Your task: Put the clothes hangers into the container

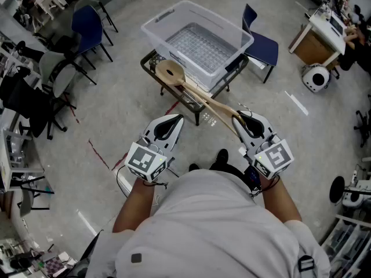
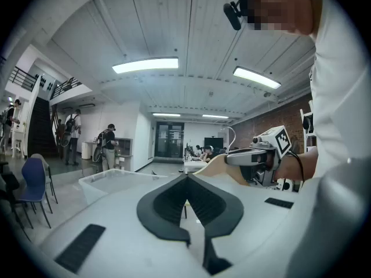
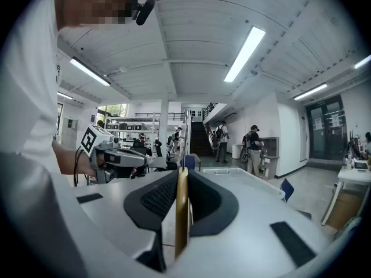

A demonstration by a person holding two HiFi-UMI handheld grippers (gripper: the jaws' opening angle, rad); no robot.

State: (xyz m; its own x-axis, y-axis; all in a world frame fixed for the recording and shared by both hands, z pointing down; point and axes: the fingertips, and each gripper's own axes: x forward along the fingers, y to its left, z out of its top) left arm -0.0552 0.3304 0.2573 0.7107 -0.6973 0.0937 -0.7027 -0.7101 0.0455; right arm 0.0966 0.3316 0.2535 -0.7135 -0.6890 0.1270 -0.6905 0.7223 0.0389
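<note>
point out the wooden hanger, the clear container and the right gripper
wooden hanger (image 1: pixel 204 99), head view, mid arm
clear container (image 1: pixel 223 21), head view, far rim
right gripper (image 1: pixel 239 119), head view, between fingertips

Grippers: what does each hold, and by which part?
Right gripper clamps the hanger at the near end of one arm; left gripper is shut on nothing.

Your wooden hanger (image 1: pixel 203 97) is pale tan. The container (image 1: pixel 174 9) is see-through plastic with a grid pattern on the bottom. Your left gripper (image 1: pixel 177 119) and right gripper (image 1: pixel 237 117) are light grey with black pads and black-and-white square markers. Navy chair (image 1: pixel 87 22), and a grey floor (image 1: pixel 127 114) with red tape lines.
</note>
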